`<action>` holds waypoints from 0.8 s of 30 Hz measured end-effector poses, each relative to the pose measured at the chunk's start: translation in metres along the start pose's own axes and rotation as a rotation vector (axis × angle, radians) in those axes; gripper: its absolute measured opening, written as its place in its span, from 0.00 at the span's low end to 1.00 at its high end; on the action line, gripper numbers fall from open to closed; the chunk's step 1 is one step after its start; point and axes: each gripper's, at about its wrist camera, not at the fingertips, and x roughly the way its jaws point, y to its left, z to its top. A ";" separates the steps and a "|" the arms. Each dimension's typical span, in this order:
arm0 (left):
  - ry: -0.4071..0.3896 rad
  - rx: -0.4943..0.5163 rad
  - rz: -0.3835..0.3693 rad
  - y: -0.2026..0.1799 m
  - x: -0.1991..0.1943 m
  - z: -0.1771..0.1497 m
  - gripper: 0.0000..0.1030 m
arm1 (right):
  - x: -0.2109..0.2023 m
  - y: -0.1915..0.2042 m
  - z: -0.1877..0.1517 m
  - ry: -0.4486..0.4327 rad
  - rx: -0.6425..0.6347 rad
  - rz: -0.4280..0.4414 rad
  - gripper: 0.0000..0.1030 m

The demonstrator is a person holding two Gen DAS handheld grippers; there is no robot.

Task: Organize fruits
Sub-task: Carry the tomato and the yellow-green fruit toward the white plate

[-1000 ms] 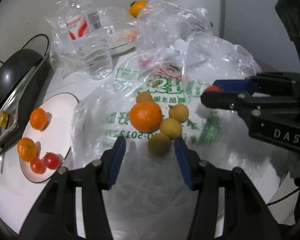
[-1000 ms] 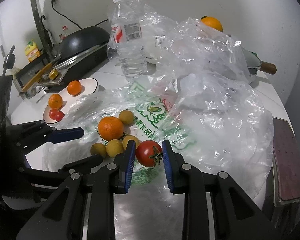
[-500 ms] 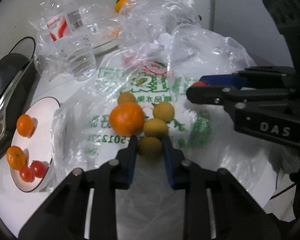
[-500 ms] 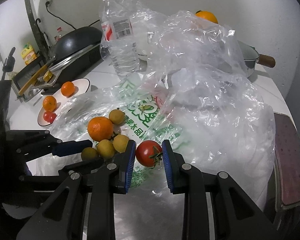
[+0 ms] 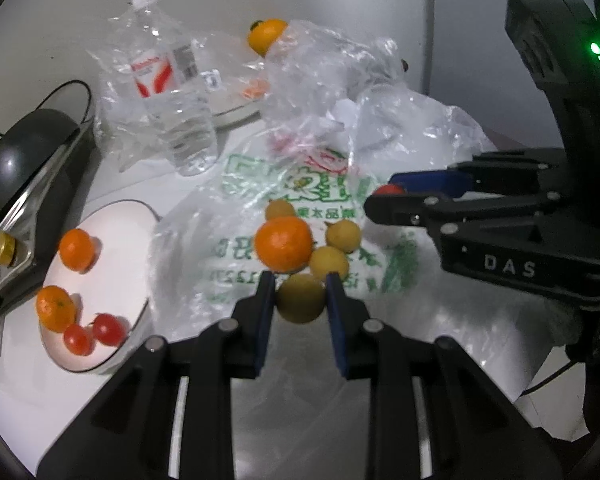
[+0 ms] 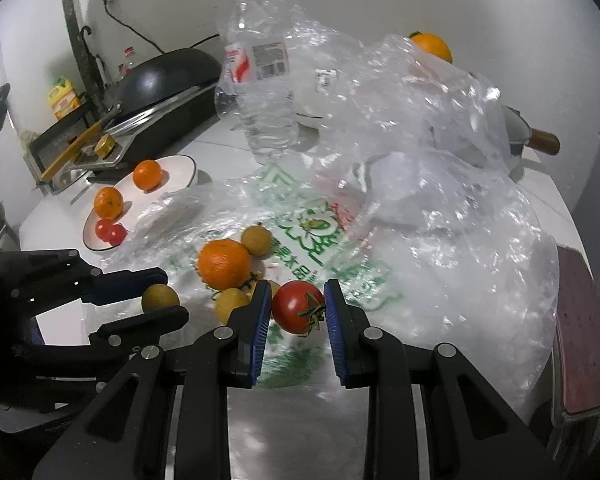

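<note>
Left gripper (image 5: pixel 301 303) clamped on yellow fruit (image 5: pixel 300 298) above plastic bag (image 5: pixel 228 248); right gripper (image 6: pixel 297 311) clamped on tomato (image 6: pixel 296 306) (soft, bruisable). Judged light, smooth; gripped across widest part.

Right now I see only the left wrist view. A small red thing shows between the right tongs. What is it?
Observer: A tomato with a green stem. The right tongs are shut on it.
Operator: Is anything behind the plastic bags, on the right?
Observer: Yes, a white pot with a wooden handle, partly hidden by the plastic bags.
Operator: How do my left tongs look from the side?
Observer: The left tongs grip the small yellow fruit at the very tips of the fingers.
</note>
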 end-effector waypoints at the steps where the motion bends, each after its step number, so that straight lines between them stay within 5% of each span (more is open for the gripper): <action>1: -0.003 -0.006 0.002 0.003 -0.002 -0.002 0.25 | -0.001 0.003 0.001 -0.002 -0.006 0.001 0.28; 24: -0.094 -0.107 0.127 0.102 -0.038 -0.030 0.25 | 0.008 0.085 0.036 -0.028 -0.122 0.022 0.28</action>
